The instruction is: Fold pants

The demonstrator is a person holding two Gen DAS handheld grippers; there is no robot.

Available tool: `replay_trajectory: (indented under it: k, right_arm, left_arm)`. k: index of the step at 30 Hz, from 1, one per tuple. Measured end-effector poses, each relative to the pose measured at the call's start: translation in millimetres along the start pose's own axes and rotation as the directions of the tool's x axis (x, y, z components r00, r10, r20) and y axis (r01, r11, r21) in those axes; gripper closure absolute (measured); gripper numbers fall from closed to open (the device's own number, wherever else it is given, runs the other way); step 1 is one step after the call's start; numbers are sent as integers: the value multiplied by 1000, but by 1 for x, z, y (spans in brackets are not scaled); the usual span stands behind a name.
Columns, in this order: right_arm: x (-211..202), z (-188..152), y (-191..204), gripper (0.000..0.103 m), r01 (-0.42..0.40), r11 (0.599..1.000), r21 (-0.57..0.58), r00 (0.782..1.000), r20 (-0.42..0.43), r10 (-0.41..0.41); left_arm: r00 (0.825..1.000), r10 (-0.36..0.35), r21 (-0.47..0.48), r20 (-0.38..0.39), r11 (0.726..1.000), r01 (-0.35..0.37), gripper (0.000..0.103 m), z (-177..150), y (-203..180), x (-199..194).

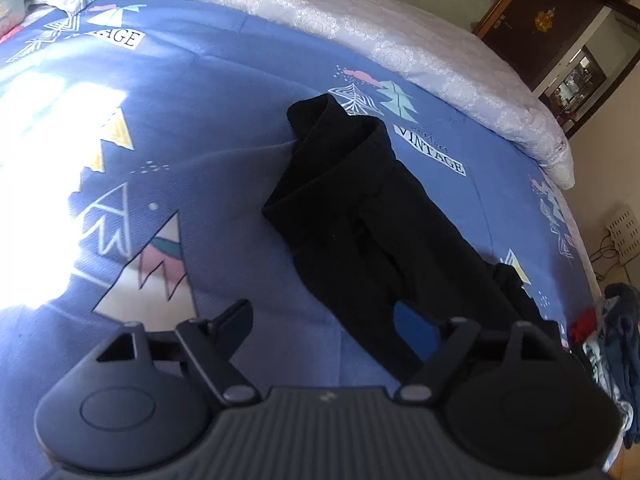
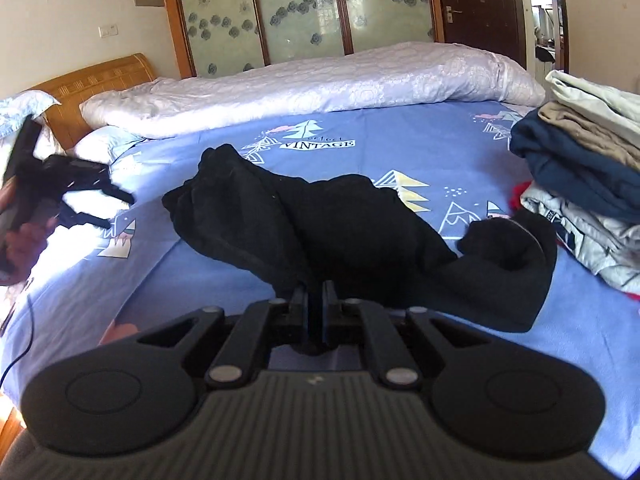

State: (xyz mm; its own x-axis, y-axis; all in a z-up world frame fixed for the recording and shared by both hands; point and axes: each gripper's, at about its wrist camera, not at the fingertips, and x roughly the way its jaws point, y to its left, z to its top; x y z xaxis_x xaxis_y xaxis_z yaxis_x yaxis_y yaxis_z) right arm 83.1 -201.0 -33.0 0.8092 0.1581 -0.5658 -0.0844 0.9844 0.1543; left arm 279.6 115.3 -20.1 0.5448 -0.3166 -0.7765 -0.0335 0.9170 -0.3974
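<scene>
Black pants lie on the blue patterned bedsheet, waistband toward the far side, legs running toward the near right. My left gripper is open and empty above the sheet, its fingers standing on either side of the leg ends. In the right wrist view the pants lie bunched across the middle. My right gripper is shut on the near edge of the pants fabric. The left gripper shows at the left edge of that view, open above the sheet.
A rolled white quilt lies along the far side of the bed. A stack of folded clothes sits at the right. Pillows and a wooden headboard are at the left. Strong sunlight falls on the sheet.
</scene>
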Motion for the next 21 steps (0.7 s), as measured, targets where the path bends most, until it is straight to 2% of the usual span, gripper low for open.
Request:
replay_trajectory:
  k: [2,4,6,7,8,9,11,15,18,21]
  right_arm:
    - [3,-4,-4,95,-4,1000,24,1000,-6,4]
    - [6,-5,-10,95,-5,999,42,1000,-12,6]
    - [6,-5,-19,95,-10,999,50,1000,-15,10]
    - [6,-4,-21,95,-10,999,54,1000,-14,10]
    - [6,-3,-23,95,-9,998,58,1000,-17,10]
    - [7,-2,-24,95,-9,998,62,1000,-20,10]
    - [9,1,-23,95,-12,999,49,1000,-20,13]
    - [-4,6,-5,95,-63,998,1,998,5,63]
    - [-25,7,10,95,-106,993,-50,994,24,107]
    - [-50,2,23,94,-150,982,-115,989,-2,151]
  left_arm:
    - [999,27,-24,-39,999,-28,8,13,-6,30]
    - [995,44,-58,-89,997,-50,18,21,-8,61]
    - [988,46,-91,-146,994,-60,70,23,-6,87]
    - [988,83,-95,-128,991,-95,79,23,-7,91]
    - [990,70,-104,-124,991,-83,97,25,-7,90]
    - [990,35,-134,-135,990,-53,97,27,-4,88]
    - [996,-9,-177,-93,984,-7,97,28,6,60]
    - [998,-46,-170,47,984,53,97,14,41,-39]
    - [994,-52,-206,94,976,70,97,-24,80,-110]
    - [998,5,-208,62,978,8,97,-78,105,-158]
